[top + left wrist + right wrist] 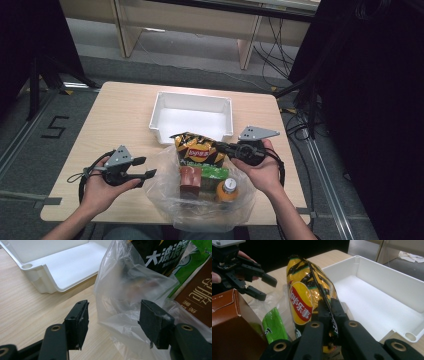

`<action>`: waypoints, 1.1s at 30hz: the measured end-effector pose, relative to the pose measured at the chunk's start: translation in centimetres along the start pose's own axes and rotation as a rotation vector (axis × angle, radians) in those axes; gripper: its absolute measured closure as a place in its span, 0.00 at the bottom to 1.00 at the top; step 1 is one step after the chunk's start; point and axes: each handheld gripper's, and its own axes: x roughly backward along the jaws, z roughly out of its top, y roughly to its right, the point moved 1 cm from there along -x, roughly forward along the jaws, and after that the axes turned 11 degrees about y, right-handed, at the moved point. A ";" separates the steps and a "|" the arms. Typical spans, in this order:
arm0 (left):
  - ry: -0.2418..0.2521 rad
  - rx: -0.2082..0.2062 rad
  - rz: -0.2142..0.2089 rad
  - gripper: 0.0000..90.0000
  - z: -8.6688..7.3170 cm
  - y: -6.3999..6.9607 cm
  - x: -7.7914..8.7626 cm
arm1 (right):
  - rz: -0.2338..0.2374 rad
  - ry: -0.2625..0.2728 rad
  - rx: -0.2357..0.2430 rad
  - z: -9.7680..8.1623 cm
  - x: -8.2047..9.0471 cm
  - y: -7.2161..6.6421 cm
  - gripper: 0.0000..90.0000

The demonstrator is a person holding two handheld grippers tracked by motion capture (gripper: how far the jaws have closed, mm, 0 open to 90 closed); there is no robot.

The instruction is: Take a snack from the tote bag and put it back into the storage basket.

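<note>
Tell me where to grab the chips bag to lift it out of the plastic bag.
Grip the chips bag on its flat side seam, coming from the white bin's side. It stands upright and that thin edge is exposed. The right gripper is already shut on it there.

Glossy foil-look chip bag (pixel 305 293), yellow/black print, crinkled seam nipped betw. matt black plastic jaws of right gripper (pixel 329 308). Beside chip bag: thin clear plastic bag (pixel 125 302), wrinkled, semi-cloudy film. Just left of chip bag: brown box (pixel 234 322), matt cardboard, edges scuffed; green packet (pixel 273 326), shiny wrap. Behind chip bag: white bin (pixel 192 117), smooth moulded plastic, slight sheen. Under it all: table (pixel 120 120), pale wood-grain laminate, smooth, matt. Left gripper (pixel 113 318), left of chip bag: black pads dull, rubbery, worn at corners; brass-look rivets.
</note>
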 end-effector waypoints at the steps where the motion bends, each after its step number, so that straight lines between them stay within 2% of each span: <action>1: 0.000 0.000 0.000 0.44 0.0 0.0 0.0 | -0.002 0.008 0.001 0.0 0.0 0.0 0.99; 2: -0.004 -0.006 0.001 0.44 0.0 0.0 0.0 | 0.013 -0.007 0.000 0.1 0.1 0.0 0.99; 3: -0.004 -0.006 0.002 0.44 0.0 0.0 0.0 | 0.005 0.005 0.015 0.2 0.2 0.1 0.99; 6: 0.006 -0.001 -0.005 0.44 0.0 0.0 -0.1 | -0.002 0.029 -0.004 0.2 0.1 0.0 0.99; 7: 0.003 0.000 -0.008 0.44 0.0 0.0 -0.1 | 0.011 0.016 0.014 0.4 0.4 0.2 0.99; 9: 0.000 -0.001 -0.006 0.44 0.0 0.1 -0.1 | 0.002 0.041 0.004 0.5 0.3 0.1 0.99; 10: 0.001 -0.001 -0.005 0.44 0.0 0.1 -0.1 | 0.010 0.024 0.013 0.6 0.5 0.2 0.99; 11: 0.001 -0.001 -0.005 0.44 0.0 0.1 -0.1 | 0.007 0.031 0.027 0.6 0.5 0.3 0.99; 13: 0.001 -0.002 -0.001 0.44 0.0 0.1 -0.1 | 0.000 0.063 0.014 0.7 0.4 0.1 0.99; 14: 0.001 -0.002 -0.001 0.44 0.0 0.1 -0.1 | 0.006 0.046 -0.016 0.8 0.6 -0.1 1.00; 16: 0.002 -0.001 -0.004 0.44 0.0 0.1 -0.1 | 0.004 0.060 -0.008 1.0 0.7 -0.1 1.00; 17: 0.002 -0.001 -0.005 0.44 0.0 0.1 -0.1 | 0.012 0.057 0.014 1.2 0.8 0.0 1.00; 18: 0.002 -0.001 -0.005 0.44 0.0 0.1 -0.1 | 0.012 0.057 0.014 1.2 0.8 0.0 1.00; 19: 0.002 0.000 -0.005 0.44 0.0 0.1 -0.1 | 0.005 0.073 -0.012 1.4 0.9 -0.3 1.00; 20: 0.002 0.000 -0.007 0.44 0.0 0.2 -0.2 | 0.014 0.071 0.016 1.6 1.0 -0.1 1.00; 22: 0.000 0.000 -0.006 0.44 0.0 0.2 -0.2 | 0.014 0.083 -0.001 1.8 1.1 -0.2 1.00; 24: -0.003 -0.002 -0.002 0.44 0.0 0.2 -0.2 | 0.012 0.090 0.011 1.9 1.2 -0.2 1.00; 32: -0.006 0.003 -0.005 0.44 -0.1 0.3 -0.3 | 0.021 0.102 -0.008 2.4 1.6 -0.2 1.00; 33: -0.005 0.004 -0.006 0.44 -0.1 0.3 -0.3 | 0.018 0.111 0.004 2.7 1.7 -0.1 1.00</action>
